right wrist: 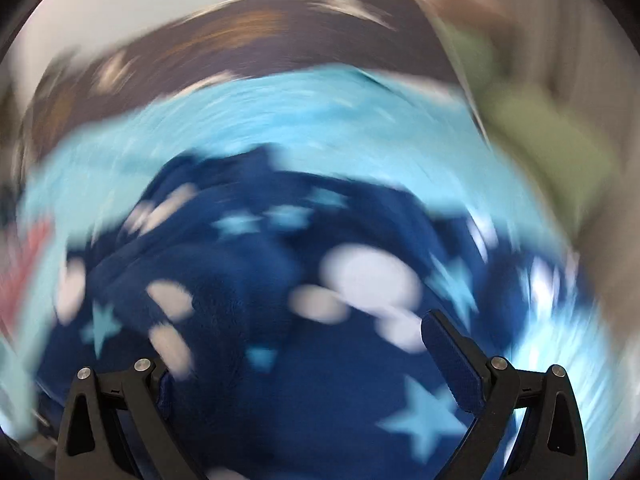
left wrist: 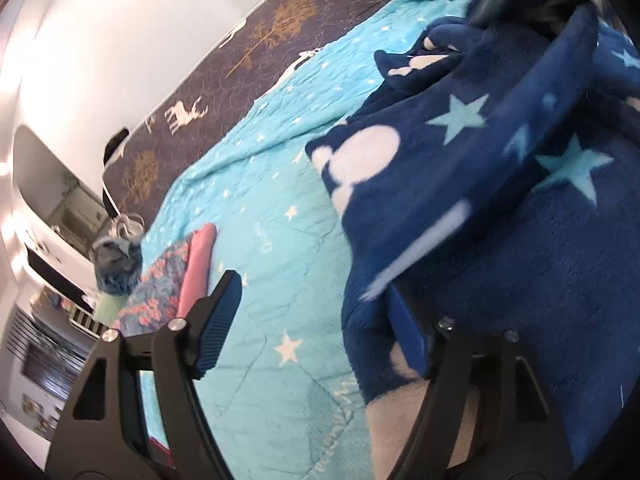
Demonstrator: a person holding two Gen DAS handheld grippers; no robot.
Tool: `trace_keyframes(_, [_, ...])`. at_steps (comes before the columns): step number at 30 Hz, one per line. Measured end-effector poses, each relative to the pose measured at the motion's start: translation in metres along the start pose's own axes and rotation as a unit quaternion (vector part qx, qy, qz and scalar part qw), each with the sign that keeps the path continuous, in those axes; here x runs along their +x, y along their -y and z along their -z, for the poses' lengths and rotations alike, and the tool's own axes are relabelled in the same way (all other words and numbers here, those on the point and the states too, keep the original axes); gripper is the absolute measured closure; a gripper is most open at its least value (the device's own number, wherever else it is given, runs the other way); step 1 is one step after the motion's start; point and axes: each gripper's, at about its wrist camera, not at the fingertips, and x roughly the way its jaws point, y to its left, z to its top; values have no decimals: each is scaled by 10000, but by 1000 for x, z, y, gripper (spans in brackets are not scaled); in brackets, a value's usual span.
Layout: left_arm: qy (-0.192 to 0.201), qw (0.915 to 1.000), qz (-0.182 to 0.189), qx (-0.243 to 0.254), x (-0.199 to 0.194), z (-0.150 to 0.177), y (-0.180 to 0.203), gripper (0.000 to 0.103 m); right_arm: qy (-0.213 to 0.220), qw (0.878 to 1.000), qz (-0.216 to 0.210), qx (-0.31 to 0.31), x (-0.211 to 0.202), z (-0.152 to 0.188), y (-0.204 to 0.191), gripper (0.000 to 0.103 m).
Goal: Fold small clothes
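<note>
Spread across a bed, a pale turquoise quilt (left wrist: 256, 184) dotted with white stars is seen, with a dark brown bedcover (left wrist: 224, 60) printed with white deer and gold trees beyond it, against a white wall.

The left tongs (left wrist: 316, 320) are held well open; nothing is gripped. Its left finger stands over bare quilt, while its right finger lies at the edge of a navy fleece garment (left wrist: 480, 184), half hidden by the cloth.

The right tongs (right wrist: 304, 364) are also spread wide above the same garment (right wrist: 256, 280), which fills the gap between the fingers without being pinched. That view is heavily blurred, so contact cannot be judged.

The fleece, patterned with white clouds and light blue stars, is bunched in loose folds on the quilt, on the right in the left wrist view.

Farther off, near the quilt's left edge, a folded pile (left wrist: 172, 280) of pink and patterned cloth is laid, with a crumpled blue-grey item (left wrist: 118, 264) just beyond it. Some green fabric (right wrist: 540, 140) is glimpsed at the right.
</note>
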Motion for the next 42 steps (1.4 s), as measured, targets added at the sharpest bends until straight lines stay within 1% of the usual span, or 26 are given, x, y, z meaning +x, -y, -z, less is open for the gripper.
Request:
trace_keyframes(1, [-8,10000,62,-72,-1,2,-2,26,-318,9967,-264,695,4,2,41,1])
trace_keyframes(2, [-30,9999,54,-103,-3,7,-8,26,-542,9927,-333,1028,8,5,63,1])
trace_keyframes(4, [-81,9998,53,-174,-5,9,-10,26,-780,9857,60,1491,8,16,103,1])
trace_keyframes(5, [-100,9997,68,-205,-6,9,-10,26,-728,9836,348,1610,3,20,121,1])
trace_keyframes(6, [-124,9996,93,-237,-8,8,-11,26,-625,9824,409,1712,-4,24,137,1])
trace_keyframes(7, [-137,9995,129,-261,-9,8,-12,26,-576,9819,323,1776,-9,25,145,1])
trace_keyframes(9, [-109,9994,170,-284,-17,6,-15,26,-397,9811,-315,1868,-22,26,160,1])
trace_keyframes(13, [98,9978,396,-515,-39,1,-27,26,-84,9851,-1175,1254,-34,16,145,2])
trace_keyframes(15, [240,9931,797,-828,-52,-5,-39,26,-121,9852,-1485,846,-36,12,129,3])
trace_keyframes(17, [354,9863,1188,-1088,-59,-10,-49,26,-219,9856,-1569,586,-32,12,114,6])
trace_keyframes(18, [412,9816,1418,-1210,-59,-16,-52,26,-282,9861,-1548,536,-31,12,108,16])
trace_keyframes(20, [407,9799,1487,-1269,-54,-25,-52,26,-464,9846,-1551,662,-24,16,105,36])
trace_keyframes(21, [402,9799,1482,-1276,-49,-29,-50,26,-541,9807,-1665,867,-24,21,108,39])
trace_keyframes(23, [342,9774,1620,-1314,-34,-36,-45,26,-618,9708,-2029,1123,-28,30,111,40])
trace_keyframes(26, [134,9688,1940,-1535,-6,-47,-42,26,-816,9553,-2503,1343,-37,49,112,39])
trace_keyframes(28, [-23,9619,2049,-1811,17,-56,-42,26,-987,9464,-2709,1453,-34,56,112,30])
trace_keyframes(29, [-157,9548,2193,-2000,31,-59,-42,26,-1065,9407,-2806,1581,-28,59,113,19])
trace_keyframes(31, [-496,9422,2389,-2295,53,-59,-42,26,-1237,9305,-2874,1905,-10,61,115,15])
trace_keyframes(32, [-752,9363,2405,-2447,68,-57,-42,26,-1260,9271,-2887,2034,-1,59,116,15])
trace_keyframes(34, [-1130,9357,2150,-2560,89,-47,-40,26,-1072,9227,-2912,2287,14,50,118,15])
trace_keyframes(35, [-1222,9352,2073,-2600,96,-42,-39,24,-969,9241,-2879,2319,18,44,117,22])
trace_keyframes(36, [-1311,9277,2128,-2775,104,-33,-42,17,-849,9289,-2787,2287,19,38,117,71])
trace_keyframes(37, [-1338,9189,2211,-2979,107,-26,-46,17,-734,9430,-2436,2143,15,29,114,100])
trace_keyframes(38, [-1349,9128,2271,-3115,109,-21,-50,17,-571,9490,-2263,2121,7,26,113,95])
trace_keyframes(39, [-1341,9105,2275,-3181,108,-17,-53,16,-401,9512,-2309,2006,-4,24,110,95])
trace_keyframes(42, [-1265,9151,2153,-3165,104,-13,-53,15,-100,9645,-2141,1543,-30,23,100,95])
